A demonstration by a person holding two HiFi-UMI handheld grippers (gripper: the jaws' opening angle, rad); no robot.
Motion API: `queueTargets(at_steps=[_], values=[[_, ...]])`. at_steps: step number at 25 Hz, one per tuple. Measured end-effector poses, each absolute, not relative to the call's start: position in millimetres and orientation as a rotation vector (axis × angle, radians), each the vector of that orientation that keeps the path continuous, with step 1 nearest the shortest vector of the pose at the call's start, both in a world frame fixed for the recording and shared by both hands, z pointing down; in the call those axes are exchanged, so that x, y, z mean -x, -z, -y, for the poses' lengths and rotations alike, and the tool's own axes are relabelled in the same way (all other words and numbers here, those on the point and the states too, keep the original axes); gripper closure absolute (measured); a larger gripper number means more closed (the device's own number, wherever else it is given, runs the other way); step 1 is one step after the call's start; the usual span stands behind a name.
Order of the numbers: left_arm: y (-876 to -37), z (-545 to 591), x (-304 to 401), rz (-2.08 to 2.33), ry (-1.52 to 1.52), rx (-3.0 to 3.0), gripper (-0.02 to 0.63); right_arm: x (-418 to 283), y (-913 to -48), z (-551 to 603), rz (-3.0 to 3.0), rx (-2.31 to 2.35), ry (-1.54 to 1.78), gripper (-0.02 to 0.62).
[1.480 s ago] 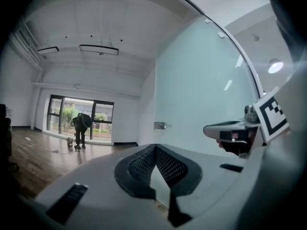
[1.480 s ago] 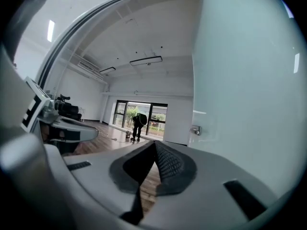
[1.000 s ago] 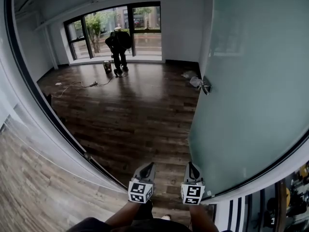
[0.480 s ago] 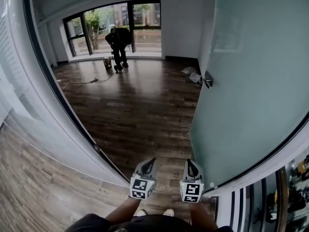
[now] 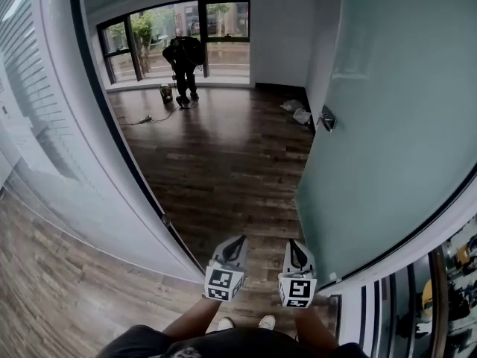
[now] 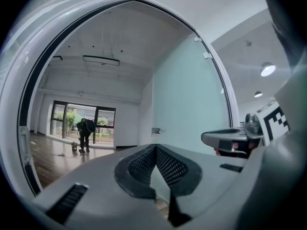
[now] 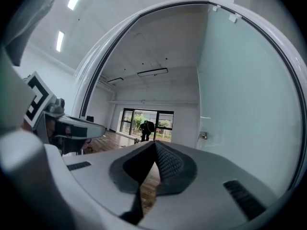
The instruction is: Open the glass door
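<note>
The frosted glass door stands swung open into the room on the right, and its metal handle sits on the edge facing the opening. My left gripper and right gripper are side by side at the bottom of the head view, pointing level through the doorway. Both are shut with nothing between the jaws, and both are well short of the handle. The left gripper view shows the shut tips, the door and the handle beyond. The right gripper view shows its own tips and the handle.
The black-edged door frame curves down on the left beside a frosted wall panel. Dark wood floor runs through the opening. A person stands at the far window by a bucket; a cable and bags lie on the floor.
The left door frame has slid rightward in the head view and the doorway looks nearer. Both grippers stay shut, low and side by side, carried along a little.
</note>
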State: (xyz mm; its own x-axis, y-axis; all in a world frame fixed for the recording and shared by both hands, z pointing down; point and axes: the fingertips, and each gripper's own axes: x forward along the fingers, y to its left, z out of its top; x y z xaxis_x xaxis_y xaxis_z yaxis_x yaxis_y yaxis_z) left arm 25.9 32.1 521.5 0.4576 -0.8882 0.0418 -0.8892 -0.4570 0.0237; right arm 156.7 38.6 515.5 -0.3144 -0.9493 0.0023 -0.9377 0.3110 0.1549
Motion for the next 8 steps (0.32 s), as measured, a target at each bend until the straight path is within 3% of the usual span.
queueTargets(at_steps=[8], values=[[-511,-17,-14,1.596,-0.015,-2.702,0.600,-141,-506,-18,2.441,-1.813,0.256,0.578]])
